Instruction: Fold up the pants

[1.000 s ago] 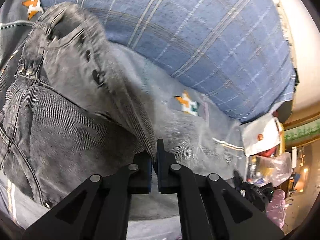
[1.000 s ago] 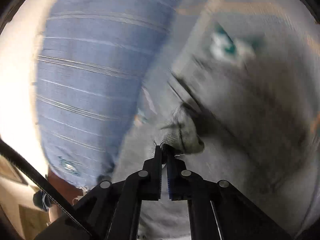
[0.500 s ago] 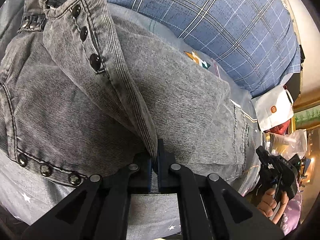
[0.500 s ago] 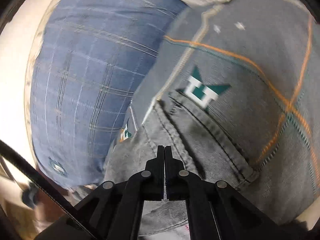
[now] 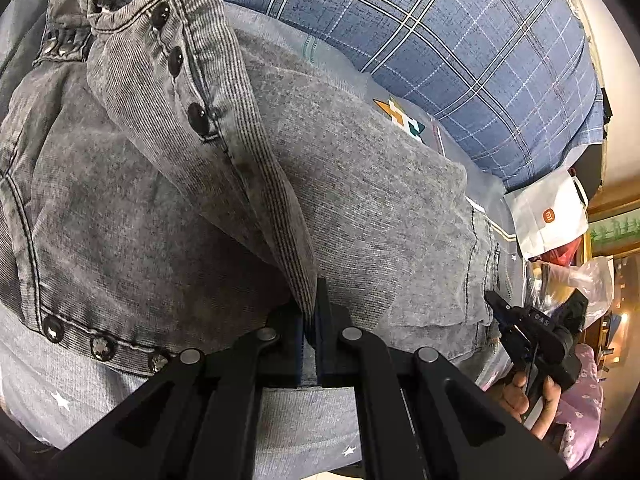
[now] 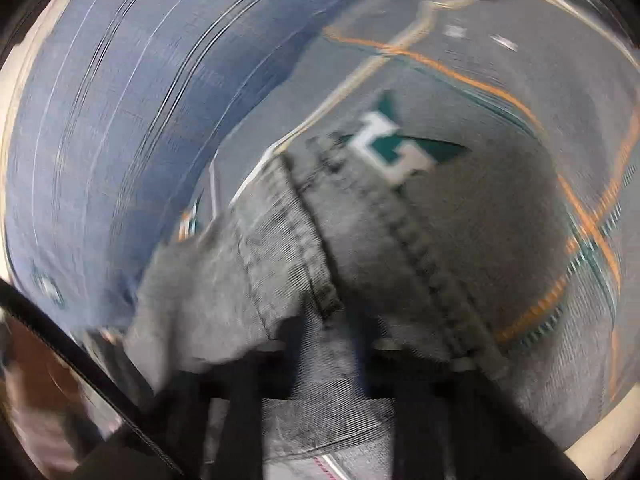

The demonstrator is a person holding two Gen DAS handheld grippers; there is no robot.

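Note:
Grey denim pants (image 5: 380, 208) with dark snap buttons lie on a grey patterned bedsheet (image 5: 100, 396). My left gripper (image 5: 310, 320) is shut on a raised fold of the pants' buttoned edge. In the left wrist view my right gripper (image 5: 496, 304) shows at the pants' far right edge, held by a hand. In the blurred right wrist view the pants' hem (image 6: 320, 264) lies between the fingers of my right gripper (image 6: 328, 340), which stand apart, open.
A blue plaid quilt (image 5: 460, 40) lies behind the pants, also in the right wrist view (image 6: 120, 120). A white bag (image 5: 548, 216) and plastic bags (image 5: 580, 280) sit at the far right of the bed. The sheet carries an orange-and-teal pattern (image 6: 400, 144).
My right gripper has opened and let go of the pants' hem, and its view is blurred by motion. My left gripper keeps its hold and has lowered the fold slightly.

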